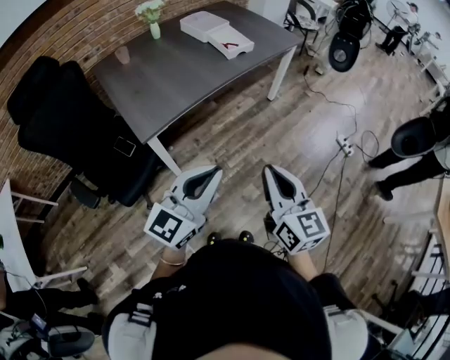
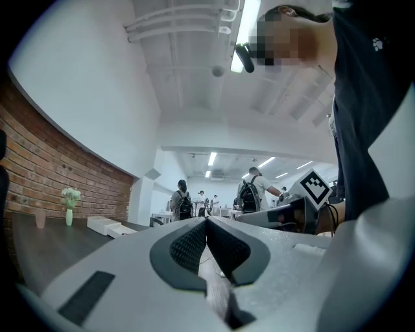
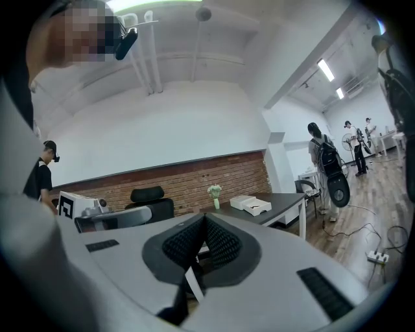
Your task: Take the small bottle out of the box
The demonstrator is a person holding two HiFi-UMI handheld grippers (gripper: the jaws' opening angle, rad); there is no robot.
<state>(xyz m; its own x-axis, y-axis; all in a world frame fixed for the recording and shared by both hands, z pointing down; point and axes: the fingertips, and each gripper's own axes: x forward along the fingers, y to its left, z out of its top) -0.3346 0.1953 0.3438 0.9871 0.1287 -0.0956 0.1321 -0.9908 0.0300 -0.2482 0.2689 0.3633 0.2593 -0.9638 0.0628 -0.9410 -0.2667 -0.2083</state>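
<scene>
A white box (image 1: 204, 24) lies on the far part of the dark grey table (image 1: 190, 77), with a second white piece (image 1: 230, 43) bearing a red mark beside it. I see no small bottle. My left gripper (image 1: 214, 171) and right gripper (image 1: 269, 171) hang side by side over the wooden floor, well short of the table, both shut and holding nothing. In the left gripper view the left gripper (image 2: 207, 220) has its jaws meeting, and the box (image 2: 104, 225) is small at the left. The right gripper (image 3: 205, 217) is likewise shut, with the box (image 3: 251, 204) beyond it.
A vase of flowers (image 1: 151, 17) and a pink cup (image 1: 123, 54) stand on the table's far side. Black office chairs (image 1: 77, 133) crowd its left end. A power strip with cables (image 1: 344, 145) lies on the floor at the right, near a person (image 1: 415, 151).
</scene>
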